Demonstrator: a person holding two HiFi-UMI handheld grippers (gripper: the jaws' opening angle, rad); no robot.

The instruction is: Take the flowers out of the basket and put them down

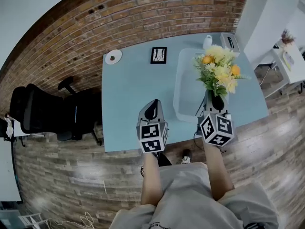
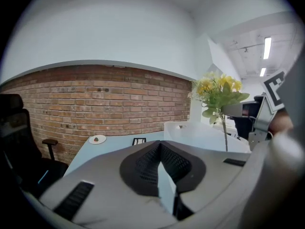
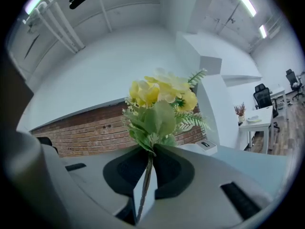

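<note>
Jaws of the right gripper clamp the thin stem of the flowers, holding the yellow bunch upright, close to the white basket. Beside it, the left gripper is closed and empty at the blue table's front edge.

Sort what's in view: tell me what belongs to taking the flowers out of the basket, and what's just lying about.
Belongs to the job: flowers, gripped by the stem in the right gripper; basket; table to set them on.

Lying about: small plate; framed picture; office chair. The left gripper is shut and empty.
</note>
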